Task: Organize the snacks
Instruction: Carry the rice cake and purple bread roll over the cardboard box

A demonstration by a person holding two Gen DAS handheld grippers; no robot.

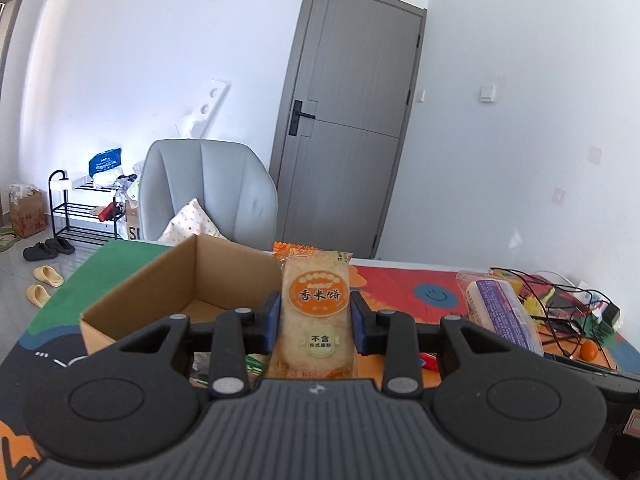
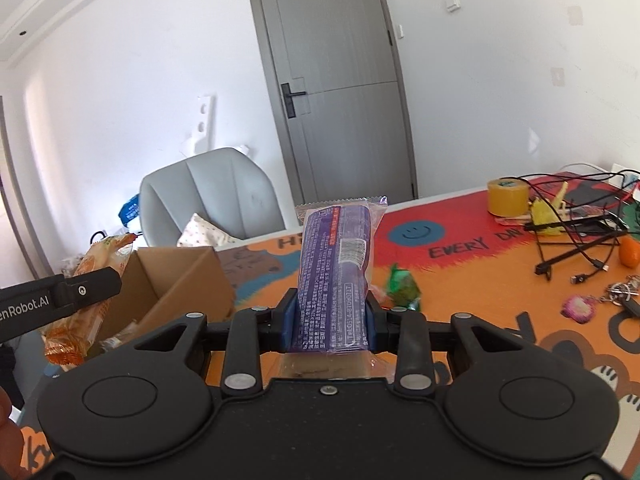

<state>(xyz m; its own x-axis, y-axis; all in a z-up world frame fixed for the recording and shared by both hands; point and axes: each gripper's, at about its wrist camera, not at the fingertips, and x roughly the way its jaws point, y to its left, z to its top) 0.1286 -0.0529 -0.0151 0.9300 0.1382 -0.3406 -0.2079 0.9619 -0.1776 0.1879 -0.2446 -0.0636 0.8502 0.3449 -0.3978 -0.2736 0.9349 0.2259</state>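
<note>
My left gripper (image 1: pixel 315 320) is shut on an orange rice-cracker packet (image 1: pixel 314 308), held upright above the table; that packet (image 2: pixel 86 292) also shows at the left of the right wrist view. Behind and to its left stands an open cardboard box (image 1: pixel 160 300), whose inside looks bare where visible. My right gripper (image 2: pixel 330 322) is shut on a purple-wrapped snack bar (image 2: pixel 336 264), lifted over the colourful table mat (image 2: pixel 460 280). That purple bar (image 1: pixel 500 312) appears to the right in the left wrist view. A green-wrapped candy (image 2: pixel 402 286) lies on the mat just right of the bar.
A roll of yellow tape (image 2: pixel 507 196), black cables (image 2: pixel 576 236), a small orange fruit (image 2: pixel 630 252) and a keyring (image 2: pixel 580 308) crowd the table's right side. A grey chair (image 1: pixel 208 192) with a cushion stands behind the table. A grey door (image 1: pixel 352 120) is beyond.
</note>
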